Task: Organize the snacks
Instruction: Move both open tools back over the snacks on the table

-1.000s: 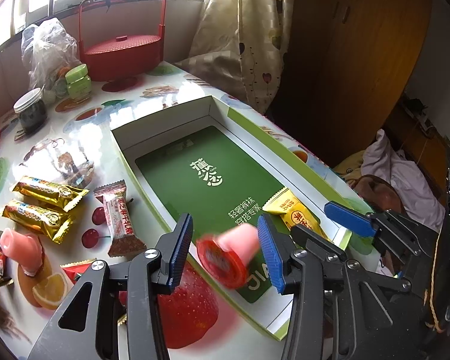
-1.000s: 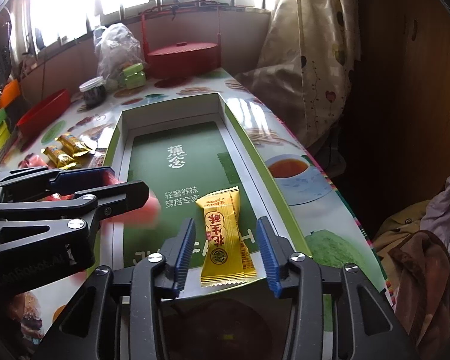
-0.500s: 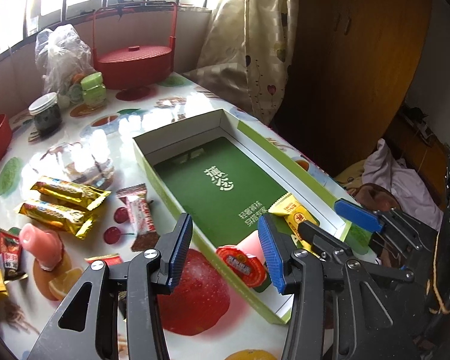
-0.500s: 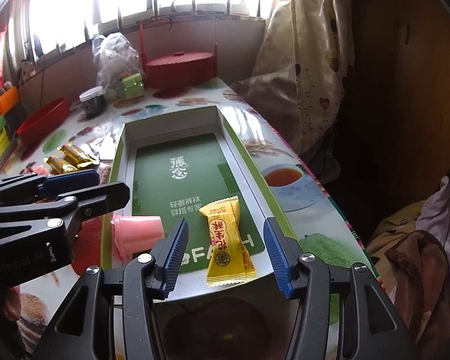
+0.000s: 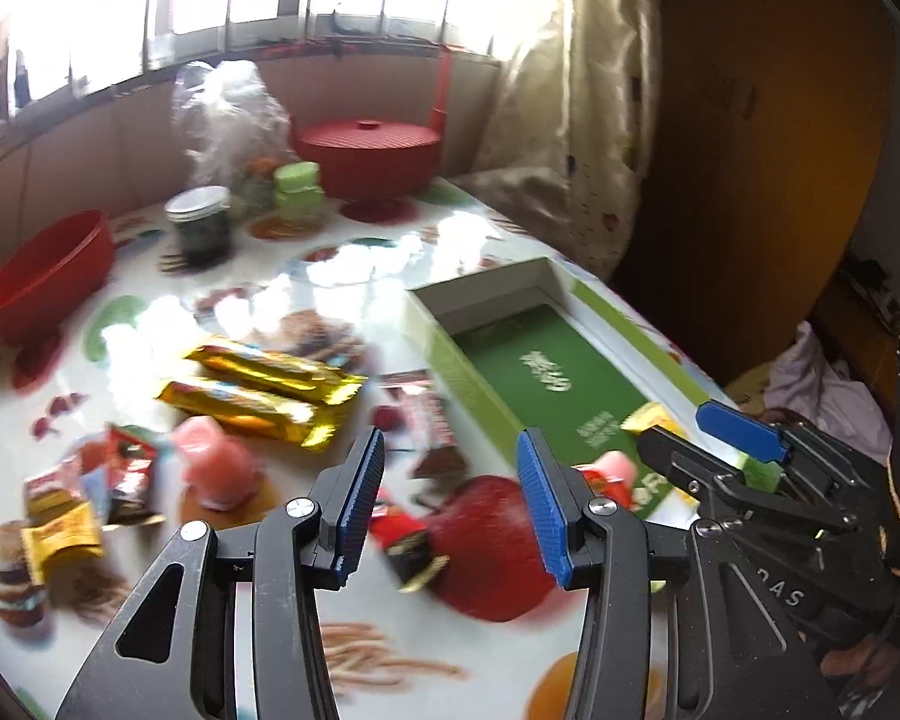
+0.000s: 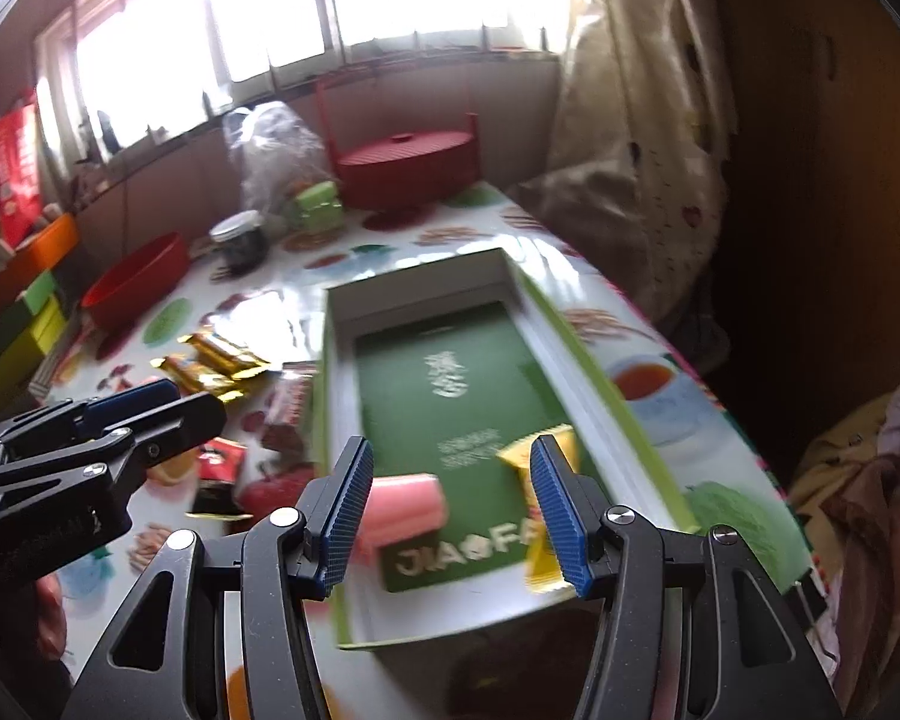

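Both tools, left (image 5: 447, 504) and right (image 6: 447, 519), were apart and empty; pink jelly cup (image 6: 399, 510) and yellow candy (image 6: 540, 504) lay in the green box (image 6: 576, 360). Risk was snagging the box wall reaching for bench (image 5: 150, 354) snacks.

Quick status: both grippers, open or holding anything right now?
Left gripper: open, holding nothing.
Right gripper: open, jaws just widened, holding nothing.

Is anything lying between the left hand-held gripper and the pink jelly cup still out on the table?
Nothing visible: the left hand-held gripper is open and empty, and the pink jelly cup sits to its left on bare fruit-print tablecloth, beside two gold bars.
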Demonstrator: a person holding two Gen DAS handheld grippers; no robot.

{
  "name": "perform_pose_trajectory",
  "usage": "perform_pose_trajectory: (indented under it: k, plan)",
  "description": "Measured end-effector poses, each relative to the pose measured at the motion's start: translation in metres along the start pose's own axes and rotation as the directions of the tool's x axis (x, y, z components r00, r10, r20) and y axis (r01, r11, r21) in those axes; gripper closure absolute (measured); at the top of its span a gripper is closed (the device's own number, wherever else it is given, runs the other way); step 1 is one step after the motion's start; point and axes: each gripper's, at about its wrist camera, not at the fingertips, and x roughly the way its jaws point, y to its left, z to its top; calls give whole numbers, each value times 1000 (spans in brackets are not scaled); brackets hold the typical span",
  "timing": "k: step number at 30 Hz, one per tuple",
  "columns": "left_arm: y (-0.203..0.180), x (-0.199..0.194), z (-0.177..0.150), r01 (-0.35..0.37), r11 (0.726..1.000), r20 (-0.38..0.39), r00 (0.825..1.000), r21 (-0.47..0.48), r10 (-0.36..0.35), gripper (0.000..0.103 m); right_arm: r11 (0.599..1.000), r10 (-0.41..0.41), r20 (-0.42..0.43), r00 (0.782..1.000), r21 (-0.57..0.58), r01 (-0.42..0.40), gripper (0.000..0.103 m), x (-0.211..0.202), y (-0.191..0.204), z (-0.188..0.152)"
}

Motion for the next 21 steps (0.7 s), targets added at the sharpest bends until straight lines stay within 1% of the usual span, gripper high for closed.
perform_pose_trajectory:
  k: [2, 7, 13, 17, 21]
  plan:
    - [13, -5, -3, -16, 999, 3, 1000, -30, 16, 55, 1000, 23, 2, 1000, -20, -23, 48, 2, 10, 2]
    - [36, -12, -8, -62, 996, 6, 998, -67, 62, 55, 995, 80, -4, 997, -64, -80, 48, 11, 36, 6]
    - [59, -19, -16, -103, 989, 4, 995, -102, 104, 55, 988, 118, -20, 993, -96, -119, 48, 20, 58, 10]
    - [79, -20, -23, -139, 981, -13, 990, -138, 139, 55, 982, 137, -42, 990, -126, -141, 48, 30, 73, 10]
    - [99, -20, -30, -175, 971, -27, 985, -166, 173, 55, 972, 162, -85, 983, -158, -174, 48, 44, 90, 7]
